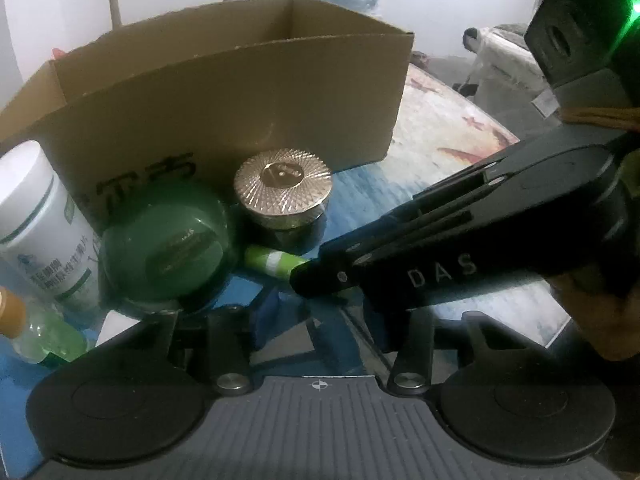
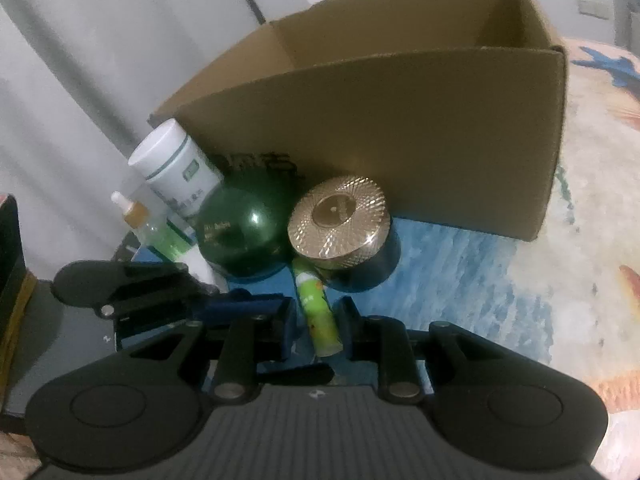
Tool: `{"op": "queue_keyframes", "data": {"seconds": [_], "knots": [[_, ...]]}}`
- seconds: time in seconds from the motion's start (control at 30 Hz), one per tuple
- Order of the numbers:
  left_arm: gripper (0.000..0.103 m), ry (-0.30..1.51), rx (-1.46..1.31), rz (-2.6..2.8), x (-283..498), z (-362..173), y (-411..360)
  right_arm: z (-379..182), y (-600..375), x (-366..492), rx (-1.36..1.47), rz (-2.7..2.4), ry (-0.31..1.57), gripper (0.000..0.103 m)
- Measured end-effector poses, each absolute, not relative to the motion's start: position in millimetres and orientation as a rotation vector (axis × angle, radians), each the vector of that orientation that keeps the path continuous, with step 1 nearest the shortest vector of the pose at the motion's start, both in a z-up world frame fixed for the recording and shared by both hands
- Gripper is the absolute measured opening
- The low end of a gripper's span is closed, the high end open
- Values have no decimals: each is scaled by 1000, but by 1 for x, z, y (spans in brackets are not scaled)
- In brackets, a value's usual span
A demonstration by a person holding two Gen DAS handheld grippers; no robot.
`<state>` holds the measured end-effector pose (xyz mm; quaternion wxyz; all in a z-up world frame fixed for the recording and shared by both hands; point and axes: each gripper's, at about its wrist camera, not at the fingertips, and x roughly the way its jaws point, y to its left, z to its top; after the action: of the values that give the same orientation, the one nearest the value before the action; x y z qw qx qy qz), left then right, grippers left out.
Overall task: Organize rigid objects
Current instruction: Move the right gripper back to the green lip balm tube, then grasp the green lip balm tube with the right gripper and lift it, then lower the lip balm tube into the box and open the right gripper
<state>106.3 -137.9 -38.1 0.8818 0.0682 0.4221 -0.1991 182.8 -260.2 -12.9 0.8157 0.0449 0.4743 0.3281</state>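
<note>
The green tube (image 2: 318, 314) lies on the counter (image 2: 460, 280) in front of the cardboard box (image 2: 400, 128), just before the gold-lidded jar (image 2: 340, 220). The right tool (image 2: 316, 328) is clamped on the tube. The left tool (image 1: 280, 320), left of the tube, stands apart, gripping nothing. The green round jar (image 2: 244, 232) and white bottle (image 2: 176, 164) stand left of the gold-lidded jar.
</note>
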Motion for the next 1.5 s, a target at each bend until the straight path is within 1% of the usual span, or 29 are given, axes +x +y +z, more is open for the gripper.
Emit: {"op": "queue_keyframes", "data": {"seconds": [0.23, 0.33, 0.43, 0.67, 0.9, 1.13, 1.3, 1.4, 1.5], "knots": [[46, 864, 157, -421, 103, -38, -136, -8, -250, 177, 30, 741, 1032, 22], [41, 832, 177, -407, 100, -39, -136, -7, -248, 176, 15, 745, 1024, 22], [38, 827, 175, -402, 99, -36, -133, -6, -248, 174, 26, 747, 1023, 22], [36, 785, 209, -400, 82, -29, -133, -4, -243, 166, 61, 752, 1031, 23], [36, 696, 226, -393, 55, -5, -130, 26, -244, 142, 47, 754, 963, 23], [36, 556, 268, -389, 37, 38, -125, 77, -244, 126, 31, 758, 843, 23], [36, 503, 251, -395, 65, 73, -106, 116, -231, 148, 26, 766, 747, 23], [36, 500, 284, -374, 93, 86, -99, 128, -215, 184, 31, 787, 753, 23], [35, 540, 322, -344, 134, 88, -93, 129, -197, 233, 57, 799, 809, 23]]}}
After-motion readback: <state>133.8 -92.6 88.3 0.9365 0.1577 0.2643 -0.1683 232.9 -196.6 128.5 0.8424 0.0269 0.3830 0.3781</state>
